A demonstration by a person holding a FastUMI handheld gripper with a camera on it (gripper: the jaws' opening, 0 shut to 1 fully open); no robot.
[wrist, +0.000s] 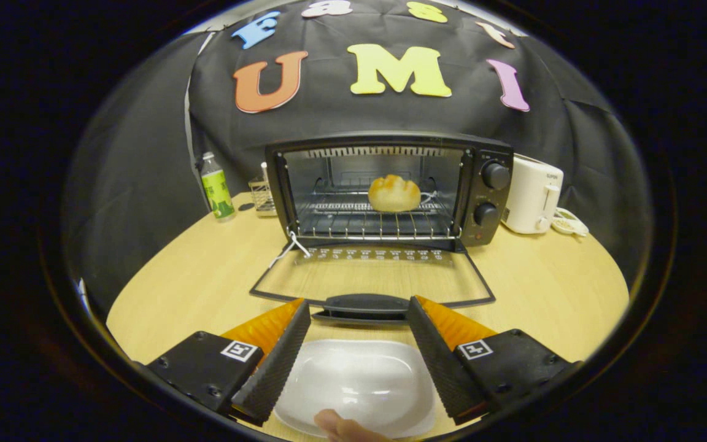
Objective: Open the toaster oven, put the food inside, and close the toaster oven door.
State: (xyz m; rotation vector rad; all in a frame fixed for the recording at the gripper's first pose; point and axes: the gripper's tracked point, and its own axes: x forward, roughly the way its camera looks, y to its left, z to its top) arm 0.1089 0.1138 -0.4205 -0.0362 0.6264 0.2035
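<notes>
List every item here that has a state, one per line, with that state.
Toaster oven door: fully open, lying flat, handle toward the claw.
Bread roll: inside the toaster oven, resting on the wire rack.
White plate: empty, on the table between the fingers.
Claw: open, holding nothing, fingertips beside the door handle.
Bottle: upright, capped.
</notes>
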